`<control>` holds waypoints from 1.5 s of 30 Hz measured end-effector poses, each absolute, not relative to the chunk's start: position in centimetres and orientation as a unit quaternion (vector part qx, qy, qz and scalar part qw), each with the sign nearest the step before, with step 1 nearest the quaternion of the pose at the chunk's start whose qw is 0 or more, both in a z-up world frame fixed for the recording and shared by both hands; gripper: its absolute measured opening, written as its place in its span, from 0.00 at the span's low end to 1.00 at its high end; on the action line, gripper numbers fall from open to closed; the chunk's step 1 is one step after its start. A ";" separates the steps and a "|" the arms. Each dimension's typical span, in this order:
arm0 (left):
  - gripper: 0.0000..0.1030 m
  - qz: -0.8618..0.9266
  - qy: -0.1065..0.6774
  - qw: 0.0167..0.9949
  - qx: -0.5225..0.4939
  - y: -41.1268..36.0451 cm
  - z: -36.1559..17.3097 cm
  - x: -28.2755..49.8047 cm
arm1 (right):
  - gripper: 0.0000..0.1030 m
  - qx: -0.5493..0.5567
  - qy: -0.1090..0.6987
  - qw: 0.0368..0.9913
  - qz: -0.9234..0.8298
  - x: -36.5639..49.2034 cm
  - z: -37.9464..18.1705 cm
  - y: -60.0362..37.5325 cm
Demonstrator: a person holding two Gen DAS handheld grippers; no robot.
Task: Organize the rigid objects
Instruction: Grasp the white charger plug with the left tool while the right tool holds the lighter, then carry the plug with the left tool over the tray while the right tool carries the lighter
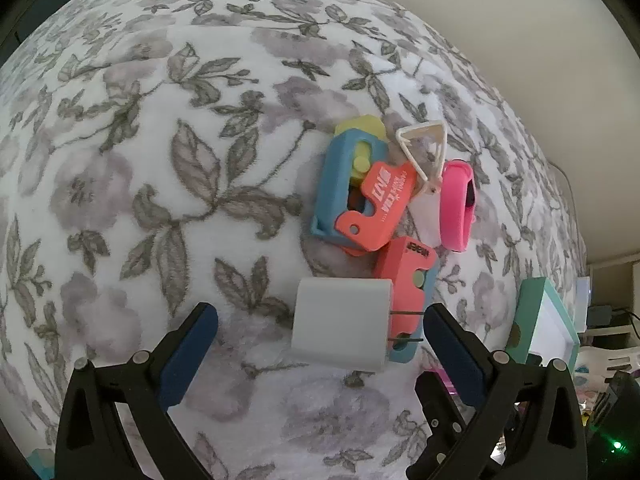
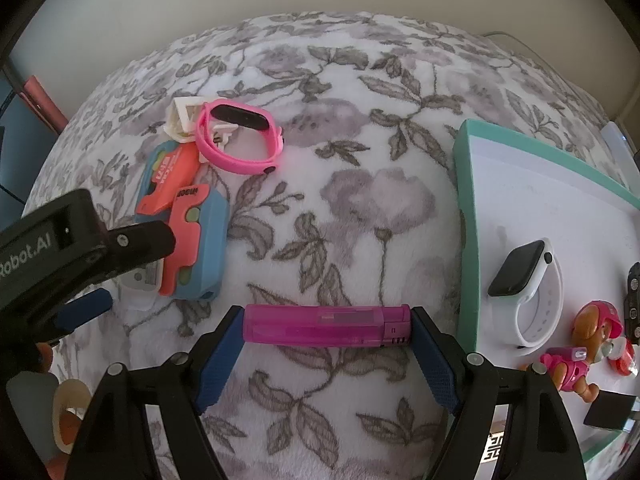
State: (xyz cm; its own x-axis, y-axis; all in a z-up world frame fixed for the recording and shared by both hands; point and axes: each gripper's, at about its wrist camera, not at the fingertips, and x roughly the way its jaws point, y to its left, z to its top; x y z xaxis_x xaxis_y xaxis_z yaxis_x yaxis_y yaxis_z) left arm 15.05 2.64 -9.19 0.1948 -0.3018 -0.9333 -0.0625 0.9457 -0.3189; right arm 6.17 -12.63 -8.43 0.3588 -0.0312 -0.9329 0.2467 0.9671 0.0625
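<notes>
My right gripper (image 2: 326,324) is shut on a pink translucent lighter (image 2: 320,326), held lengthwise between its blue pads above the floral blanket. My left gripper (image 1: 320,316) is open, pointing down over a white charger block (image 1: 340,324) that lies between its fingers with gaps on both sides. Just beyond the charger lies a cluster: two blue-and-coral plastic cutters (image 1: 360,200), a white triangular clip (image 1: 424,148) and a pink wristband (image 1: 456,204). In the right wrist view the left gripper (image 2: 80,248) hangs over the same cluster (image 2: 188,232).
A teal-rimmed white tray (image 2: 472,208) stands at the right, holding a white smartwatch (image 2: 528,292), a toy pup figure (image 2: 588,336) and small dark items. The floral blanket (image 2: 340,200) covers the surface. A wall rises behind it.
</notes>
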 end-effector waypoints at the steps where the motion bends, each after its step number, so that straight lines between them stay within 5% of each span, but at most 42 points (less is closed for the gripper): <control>1: 0.96 -0.079 0.629 0.759 -0.145 2.8 -9.2 15.0 | 0.80 0.095 0.560 0.819 -0.085 6.2 -8.5 -12.6; 10: 0.59 -0.114 0.626 0.757 -0.146 2.1 -8.7 14.7 | 0.80 0.097 0.561 0.818 -0.081 6.0 -8.4 -12.6; 45: 0.59 -0.085 0.565 0.814 -0.104 1.4 -1.7 12.2 | 0.80 0.128 0.470 0.862 -0.142 3.0 -0.6 -16.7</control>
